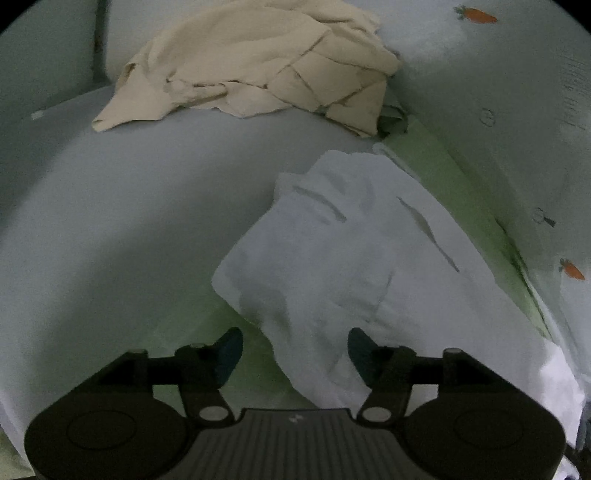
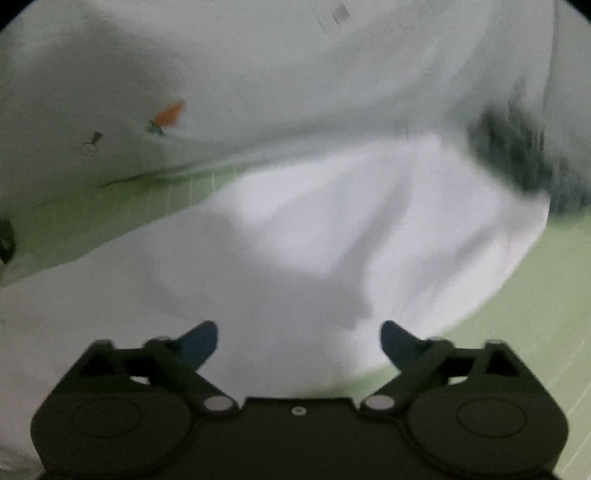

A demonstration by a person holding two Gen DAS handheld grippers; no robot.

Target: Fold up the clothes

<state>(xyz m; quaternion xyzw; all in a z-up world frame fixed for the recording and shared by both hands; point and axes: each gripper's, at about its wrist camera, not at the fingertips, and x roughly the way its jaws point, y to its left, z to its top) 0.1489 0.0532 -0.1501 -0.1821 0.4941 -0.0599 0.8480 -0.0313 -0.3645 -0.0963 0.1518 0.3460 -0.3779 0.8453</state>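
Note:
A white garment [image 1: 354, 254] lies crumpled on the pale bed surface, running from the middle to the lower right of the left wrist view. My left gripper [image 1: 295, 345] stands open just above its near edge, nothing between the fingers. Farther back, a cream garment [image 1: 258, 62] sits in a rumpled heap. In the blurred right wrist view the same white garment [image 2: 314, 236] fills the middle, lying on a green mat [image 2: 524, 325]. My right gripper [image 2: 299, 339] is open over the white cloth, gripping nothing.
A green gridded mat [image 1: 447, 173] shows beside the white garment. A pale cover printed with orange carrots [image 1: 476, 14] rises on the right like a wall; one carrot [image 2: 168, 112] shows in the right wrist view too. A dark patch [image 2: 517, 155] sits at the garment's far right.

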